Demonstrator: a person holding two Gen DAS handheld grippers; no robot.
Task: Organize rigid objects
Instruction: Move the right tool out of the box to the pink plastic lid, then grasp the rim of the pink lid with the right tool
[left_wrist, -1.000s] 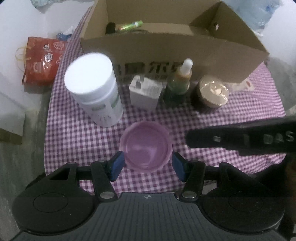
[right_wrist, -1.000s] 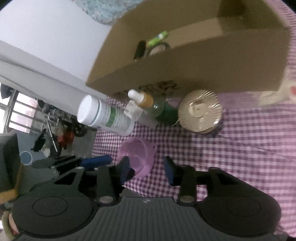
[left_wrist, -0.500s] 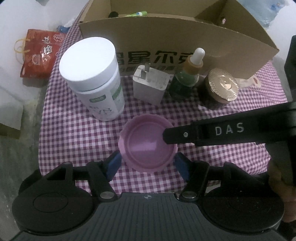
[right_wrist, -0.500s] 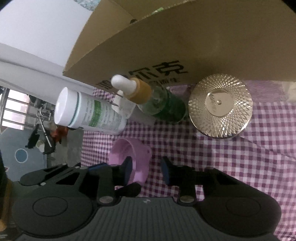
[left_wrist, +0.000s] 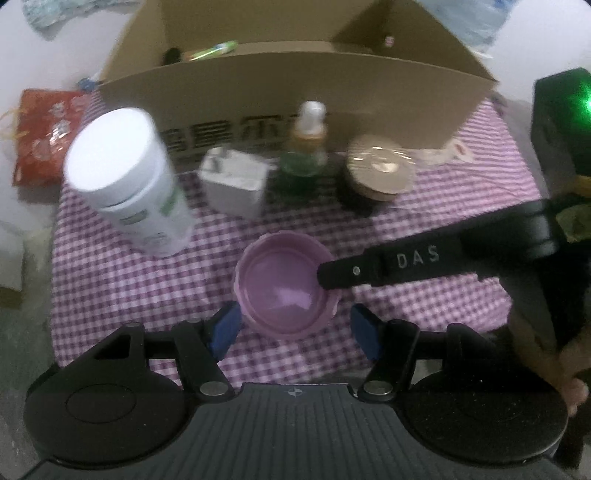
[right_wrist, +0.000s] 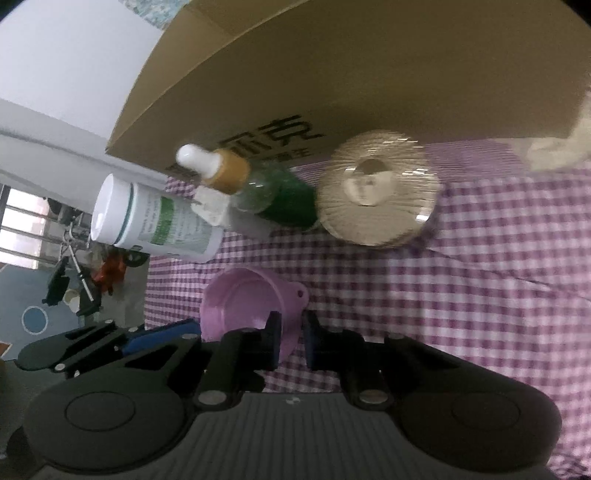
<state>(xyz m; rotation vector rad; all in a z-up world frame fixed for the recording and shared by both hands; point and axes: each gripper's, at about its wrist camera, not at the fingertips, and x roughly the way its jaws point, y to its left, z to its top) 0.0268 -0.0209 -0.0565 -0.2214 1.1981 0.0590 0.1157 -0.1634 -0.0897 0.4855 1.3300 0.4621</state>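
my right gripper (right_wrist: 290, 338) is clamped on the near rim of the pink funnel (right_wrist: 243, 306), one pad inside, one outside. the funnel sits on the checked cloth (left_wrist: 110, 269), near side of the row in front of the cardboard box (left_wrist: 295, 85). my left gripper (left_wrist: 293, 328) stands open around it (pads not touching).
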